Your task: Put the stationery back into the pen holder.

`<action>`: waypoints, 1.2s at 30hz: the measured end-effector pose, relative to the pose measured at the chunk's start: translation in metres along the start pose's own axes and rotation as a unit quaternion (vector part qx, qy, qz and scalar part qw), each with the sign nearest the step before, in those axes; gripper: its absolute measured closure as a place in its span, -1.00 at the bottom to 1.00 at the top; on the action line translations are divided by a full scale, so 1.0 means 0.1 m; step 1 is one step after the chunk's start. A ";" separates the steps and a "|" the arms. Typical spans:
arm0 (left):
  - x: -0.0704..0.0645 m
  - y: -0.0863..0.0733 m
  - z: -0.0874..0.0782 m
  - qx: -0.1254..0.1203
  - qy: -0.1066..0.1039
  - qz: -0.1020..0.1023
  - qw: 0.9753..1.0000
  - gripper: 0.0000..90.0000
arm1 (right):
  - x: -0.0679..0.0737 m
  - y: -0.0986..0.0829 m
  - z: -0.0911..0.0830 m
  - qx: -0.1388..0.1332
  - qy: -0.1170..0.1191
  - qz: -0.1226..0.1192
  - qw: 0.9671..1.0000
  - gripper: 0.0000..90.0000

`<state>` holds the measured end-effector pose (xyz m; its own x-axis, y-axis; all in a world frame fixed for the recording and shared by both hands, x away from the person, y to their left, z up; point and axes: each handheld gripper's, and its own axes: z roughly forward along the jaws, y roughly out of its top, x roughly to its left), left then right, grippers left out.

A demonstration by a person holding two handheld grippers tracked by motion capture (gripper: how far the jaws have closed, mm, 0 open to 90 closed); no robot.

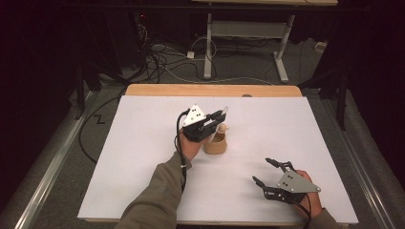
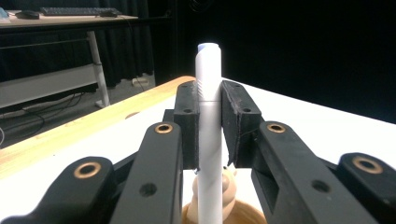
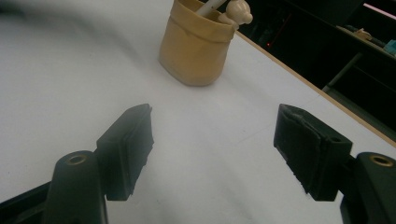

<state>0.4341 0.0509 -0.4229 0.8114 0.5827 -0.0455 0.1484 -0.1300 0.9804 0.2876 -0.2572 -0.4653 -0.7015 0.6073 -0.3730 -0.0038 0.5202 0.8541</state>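
A tan soft cup (image 1: 216, 144) stands near the middle of the white sheet (image 1: 143, 143), with a small beige figure (image 1: 222, 128) poking out of it. My left gripper (image 1: 218, 116) hangs just above the cup, shut on a white pen (image 1: 224, 111) that is upright with its lower end inside the cup. In the left gripper view the pen (image 2: 208, 121) is clamped between the pads (image 2: 237, 126), with the figure (image 2: 229, 182) below. My right gripper (image 1: 261, 170) rests open at the front right. It faces the cup (image 3: 194, 44) from a distance, its jaws wide apart around bare sheet (image 3: 215, 140).
The white sheet covers a wooden table whose bare strip (image 1: 210, 89) shows at the far edge. Beyond it the floor holds cables (image 1: 157, 57) and white desk legs (image 1: 208, 47). Metal rails (image 1: 47, 171) run along both sides.
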 end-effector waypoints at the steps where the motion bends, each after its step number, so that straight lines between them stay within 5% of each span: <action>1: 0.00 -0.01 0.00 0.001 0.000 0.001 1.000 0.67 | 0.00 0.00 0.00 0.000 0.000 -0.001 1.000 -0.37; 20: 0.02 -0.07 -0.11 0.023 0.015 0.015 1.000 0.64 | 0.01 0.00 0.00 0.002 0.002 -0.001 1.000 -0.37; 27: 0.00 -0.03 -0.17 0.032 0.022 0.038 0.999 0.57 | 0.01 0.00 0.01 0.003 0.005 -0.002 1.000 -0.37; 36: -0.03 0.00 -0.27 0.078 0.037 0.094 0.992 0.15 | 0.02 0.00 0.01 0.003 0.005 -0.002 1.000 -0.37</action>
<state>0.4159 0.0707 -0.4176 0.7897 0.5933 0.1562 0.0884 -0.3620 0.9280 0.2870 -0.2557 -0.4659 -0.7087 0.5995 -0.3719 -0.0025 0.5251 0.8510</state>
